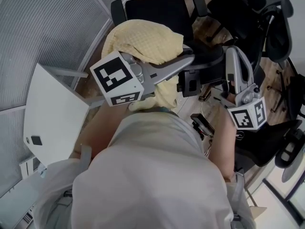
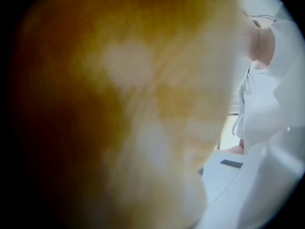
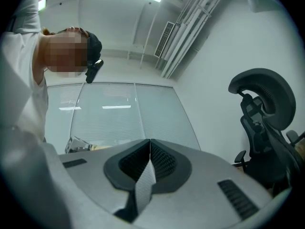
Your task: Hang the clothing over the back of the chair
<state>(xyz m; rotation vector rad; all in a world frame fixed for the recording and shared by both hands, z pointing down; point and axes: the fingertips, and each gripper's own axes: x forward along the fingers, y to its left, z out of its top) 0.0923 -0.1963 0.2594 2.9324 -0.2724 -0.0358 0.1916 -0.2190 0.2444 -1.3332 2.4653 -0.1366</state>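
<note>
Holding yellow clothing (image 1: 143,42) in the nearly closed left gripper (image 1: 189,58), black chair (image 1: 157,11) just beyond, right gripper (image 3: 150,144) closed tight, empty

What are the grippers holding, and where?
The left gripper grips the yellow clothing by a bunched fold; the right gripper holds nothing.

Head view steeply down over white top (image 1: 157,185) toward black chair (image 1: 157,8), left gripper view pressed close into yellow clothing (image 2: 143,104), right gripper view tilted up at ceiling (image 3: 119,13), white top common to all three.
</note>
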